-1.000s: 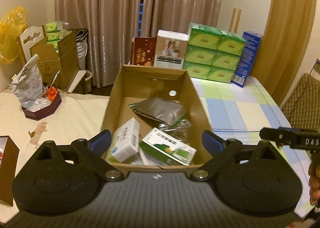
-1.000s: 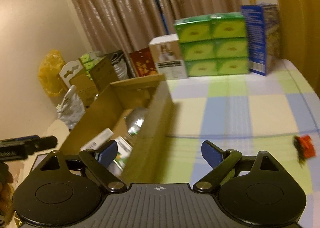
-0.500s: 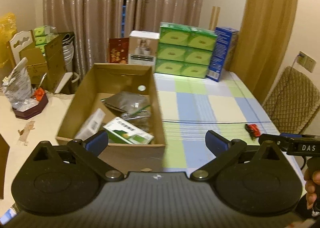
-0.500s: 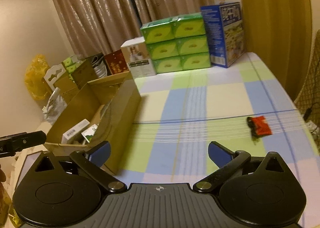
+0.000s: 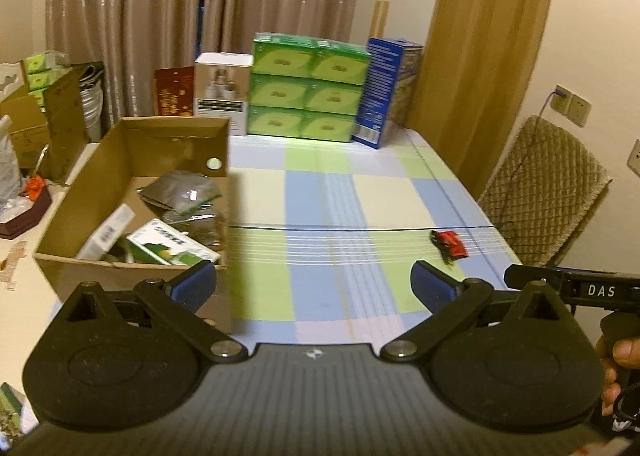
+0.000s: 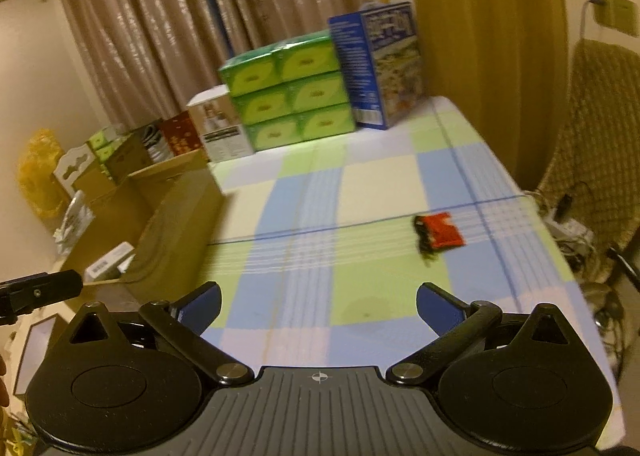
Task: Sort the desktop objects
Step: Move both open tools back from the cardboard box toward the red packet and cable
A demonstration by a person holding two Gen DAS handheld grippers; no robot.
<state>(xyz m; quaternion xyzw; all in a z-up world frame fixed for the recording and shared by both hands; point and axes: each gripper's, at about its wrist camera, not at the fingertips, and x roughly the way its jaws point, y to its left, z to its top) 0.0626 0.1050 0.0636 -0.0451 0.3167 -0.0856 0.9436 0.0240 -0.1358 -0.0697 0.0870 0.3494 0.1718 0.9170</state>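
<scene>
The left gripper [image 5: 314, 284] and the right gripper [image 6: 318, 304] both had their fingers wide apart and held nothing. A small red packet [image 6: 439, 234] lay alone on the checked bench [image 6: 376, 184]. The cardboard box [image 5: 120, 172] sat well apart, on the left, with packs inside.

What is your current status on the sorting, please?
Left gripper and right gripper open, empty. Red packet loose on checked tablecloth; cardboard box part-filled. Path clear.
</scene>
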